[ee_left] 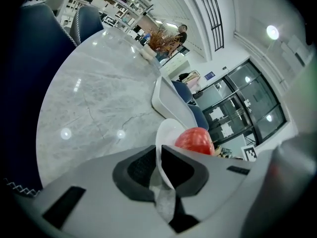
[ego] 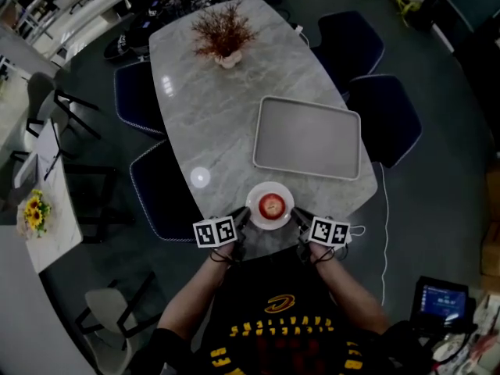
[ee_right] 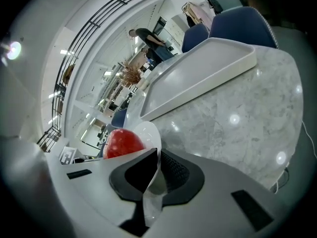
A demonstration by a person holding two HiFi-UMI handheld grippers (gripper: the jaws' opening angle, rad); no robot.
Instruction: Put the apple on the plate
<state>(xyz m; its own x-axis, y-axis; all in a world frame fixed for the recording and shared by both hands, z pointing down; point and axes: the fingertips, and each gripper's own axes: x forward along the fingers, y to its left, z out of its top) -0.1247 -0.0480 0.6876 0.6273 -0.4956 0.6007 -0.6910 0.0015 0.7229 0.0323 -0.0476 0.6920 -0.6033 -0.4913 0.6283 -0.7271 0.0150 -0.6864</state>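
My left gripper pinches the left rim of the white plate, and my right gripper pinches the right rim. The red apple sits in the plate's middle, at the near edge of the marble table. Just behind lies a grey tray. Far off stands a dried plant.
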